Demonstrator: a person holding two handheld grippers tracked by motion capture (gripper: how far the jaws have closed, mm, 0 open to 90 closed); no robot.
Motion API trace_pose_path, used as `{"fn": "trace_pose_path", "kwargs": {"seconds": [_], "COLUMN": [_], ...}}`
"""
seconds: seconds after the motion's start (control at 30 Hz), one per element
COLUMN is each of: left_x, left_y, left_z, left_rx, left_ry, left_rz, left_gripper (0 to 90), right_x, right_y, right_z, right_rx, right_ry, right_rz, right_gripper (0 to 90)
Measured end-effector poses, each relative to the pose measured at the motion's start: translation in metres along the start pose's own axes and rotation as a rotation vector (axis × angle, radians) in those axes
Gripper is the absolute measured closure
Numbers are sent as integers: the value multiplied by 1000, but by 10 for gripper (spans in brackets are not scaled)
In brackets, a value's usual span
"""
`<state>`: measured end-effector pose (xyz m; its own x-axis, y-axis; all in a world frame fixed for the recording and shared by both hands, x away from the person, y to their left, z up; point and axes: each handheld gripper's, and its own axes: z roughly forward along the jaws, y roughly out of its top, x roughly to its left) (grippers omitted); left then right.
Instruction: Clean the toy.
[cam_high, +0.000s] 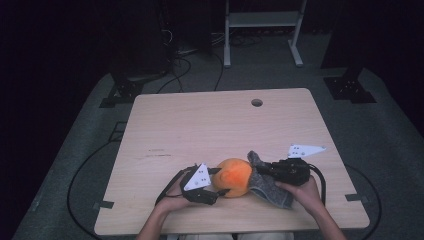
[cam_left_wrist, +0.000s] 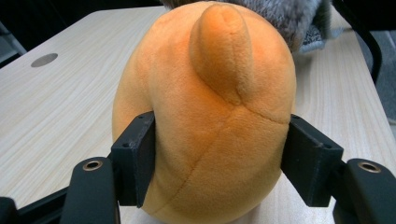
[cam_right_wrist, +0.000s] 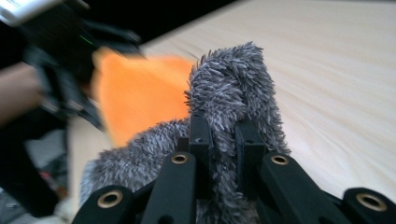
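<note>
**High view: two tongs, one plush toy**

Left gripper (cam_left_wrist: 217, 172) has its jaws half spread, pads pressed against the orange plush body (cam_left_wrist: 205, 121) between them. Right gripper (cam_right_wrist: 223, 140) is nearly closed, pinching the grey fuzzy part (cam_right_wrist: 233, 88). Beyond both, the toy rests on the wooden table (cam_high: 210, 125).

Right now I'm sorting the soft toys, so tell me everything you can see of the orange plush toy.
The orange plush toy is a rounded, egg-like body of short, soft pile with stitched seams and one small rounded flap, like an ear or tail, sewn on top. It sits on the wooden table near the person's edge. The left hand-held gripper has a jaw pressing each side. A shaggy grey fabric piece lies against its far side, pinched by the right hand-held gripper.
</note>
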<state>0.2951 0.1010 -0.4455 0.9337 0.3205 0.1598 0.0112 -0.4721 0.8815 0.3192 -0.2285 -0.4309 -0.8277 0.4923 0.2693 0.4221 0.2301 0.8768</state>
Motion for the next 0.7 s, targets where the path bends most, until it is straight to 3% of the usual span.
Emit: {"fn": "trace_pose_path", "kwargs": {"seconds": [0.07, 0.1, 0.3, 0.53, 0.63, 0.7], "left_x": [1, 2, 4, -2, -5, -3], "left_y": [-1, -1, 0, 10, 13, 12], "left_z": [-1, -1, 1, 12, 17, 16], "left_rx": [-8, -7, -16, -12, -17, -22], "left_ry": [0, 0, 20, 67, 65, 36], "left_rz": [-14, -17, -52, -51, -48, -60], "left_gripper": [330, 331, 331, 330, 332, 317], "right_x": [-3, -4, 17, 39, 45, 42], "right_y": [-5, -6, 11, 23, 26, 25], "right_z": [0, 0, -4, 4, 7, 7], "right_rx": [46, 47, -24, -43, -45, -48], "right_ry": [-41, -38, -12, 41, 53, 44], "right_rz": [8, 14, -63, -126, -155, -150], "right_gripper": [798, 798, 799, 799, 798, 798]}}
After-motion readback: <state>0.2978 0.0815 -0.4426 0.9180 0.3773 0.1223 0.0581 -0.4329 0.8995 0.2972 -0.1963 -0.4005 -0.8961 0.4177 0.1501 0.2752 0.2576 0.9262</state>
